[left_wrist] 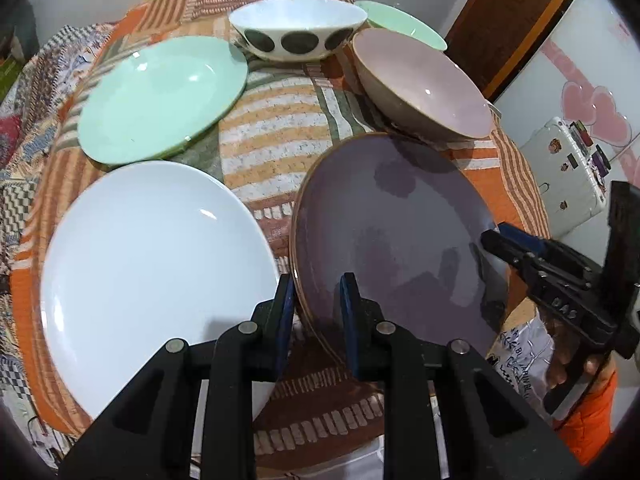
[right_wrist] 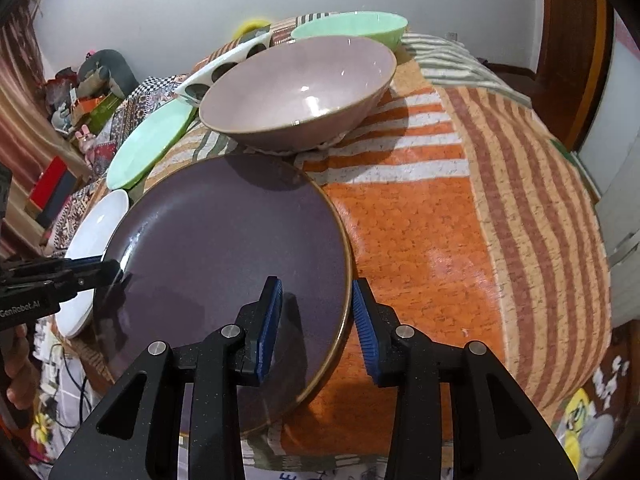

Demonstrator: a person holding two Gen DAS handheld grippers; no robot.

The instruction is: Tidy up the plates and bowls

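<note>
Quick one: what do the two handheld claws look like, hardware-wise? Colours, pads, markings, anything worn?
Both are matte black plastic claws with angular linkage arms, silver round pivot pins and ribbed blue finger pads: left claw, right claw. White "GenRobot.AI" lettering shows on the left claw's body in the right wrist view. An orange sleeve sits behind the right claw. No cables visible on either.

Orange striped patchwork cloth (right_wrist: 440,240) draped over the worktop. White fridge (left_wrist: 564,184) with stickers at right; cluttered shelves (right_wrist: 52,184) at left
</note>
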